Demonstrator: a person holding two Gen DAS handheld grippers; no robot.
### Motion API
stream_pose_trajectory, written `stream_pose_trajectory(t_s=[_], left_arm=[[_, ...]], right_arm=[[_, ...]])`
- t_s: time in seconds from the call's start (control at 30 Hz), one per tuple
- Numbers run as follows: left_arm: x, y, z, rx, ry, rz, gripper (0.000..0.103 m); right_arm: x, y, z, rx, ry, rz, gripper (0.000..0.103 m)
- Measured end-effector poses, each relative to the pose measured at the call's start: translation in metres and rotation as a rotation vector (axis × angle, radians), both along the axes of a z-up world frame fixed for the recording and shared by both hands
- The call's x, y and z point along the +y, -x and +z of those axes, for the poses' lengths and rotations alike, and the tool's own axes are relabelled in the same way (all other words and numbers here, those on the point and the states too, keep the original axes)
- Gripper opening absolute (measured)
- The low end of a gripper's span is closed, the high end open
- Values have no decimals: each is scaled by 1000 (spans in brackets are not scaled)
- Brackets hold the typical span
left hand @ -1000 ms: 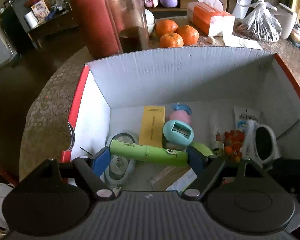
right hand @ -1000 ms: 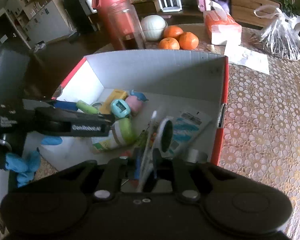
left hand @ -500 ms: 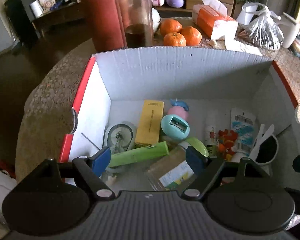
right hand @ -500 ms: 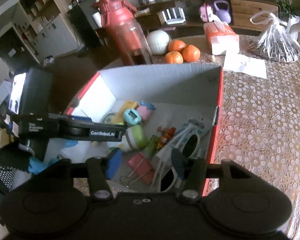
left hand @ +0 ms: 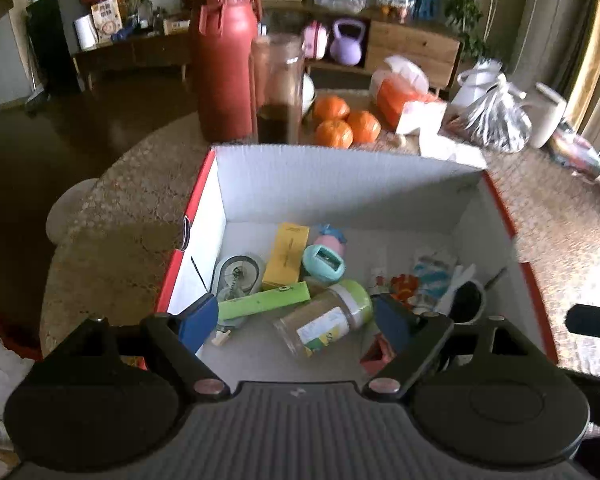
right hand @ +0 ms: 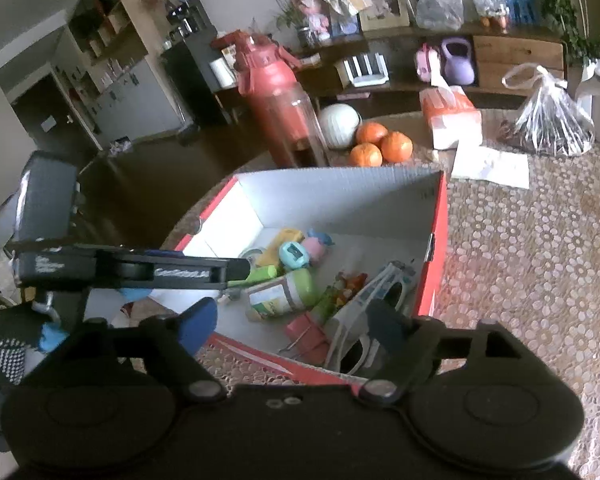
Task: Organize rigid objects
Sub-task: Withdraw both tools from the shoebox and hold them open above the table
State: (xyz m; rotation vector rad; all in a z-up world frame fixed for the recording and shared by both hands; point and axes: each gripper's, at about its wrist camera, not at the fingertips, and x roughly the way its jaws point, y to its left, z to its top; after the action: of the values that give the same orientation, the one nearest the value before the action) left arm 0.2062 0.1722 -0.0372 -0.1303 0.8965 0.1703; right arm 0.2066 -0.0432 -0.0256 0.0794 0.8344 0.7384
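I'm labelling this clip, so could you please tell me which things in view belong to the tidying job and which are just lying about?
Part of the job:
red-and-white cardboard box
flat green marker pen
clear jar with a green lid
white-framed sunglasses
yellow slim carton

Just lying about:
three oranges
tall red water bottle
orange tissue pack
knotted clear plastic bag

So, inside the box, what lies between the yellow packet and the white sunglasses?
In the left wrist view, the teal sharpener, then a small orange toy, lie between the yellow packet and the white sunglasses.
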Motion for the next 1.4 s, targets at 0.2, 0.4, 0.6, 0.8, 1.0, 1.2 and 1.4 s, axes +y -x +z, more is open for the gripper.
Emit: stream_pose_trajectory(t_s=[0.2, 0.4, 0.6, 0.8, 1.0, 1.2, 1.4], left_arm=[[-15, 26, 18, -105, -63, 3, 86], [-26, 46, 28, -162, -67, -7, 86], [-33, 62, 29, -174, -46, -19, 86], [-40, 76, 27, -173, -32, -17, 103], [-47, 91, 28, -202, -36, -18, 103], [-55, 105, 30, -234, -68, -22, 103], [-66, 116, 34, -266, -113, -25, 103]], right_arm=[[-8, 10, 7, -60, -21, -10, 92], [-18, 20, 12, -133, -44, -41, 102], [-27, 31, 16, -217, -52, -62, 103], [-35, 43, 18, -288, -43, -73, 103], [-39, 55, 16, -330, -28, -74, 103], [-48, 65, 8, -310, -16, -81, 103], [-55, 75, 7, -340, 6, -86, 103]])
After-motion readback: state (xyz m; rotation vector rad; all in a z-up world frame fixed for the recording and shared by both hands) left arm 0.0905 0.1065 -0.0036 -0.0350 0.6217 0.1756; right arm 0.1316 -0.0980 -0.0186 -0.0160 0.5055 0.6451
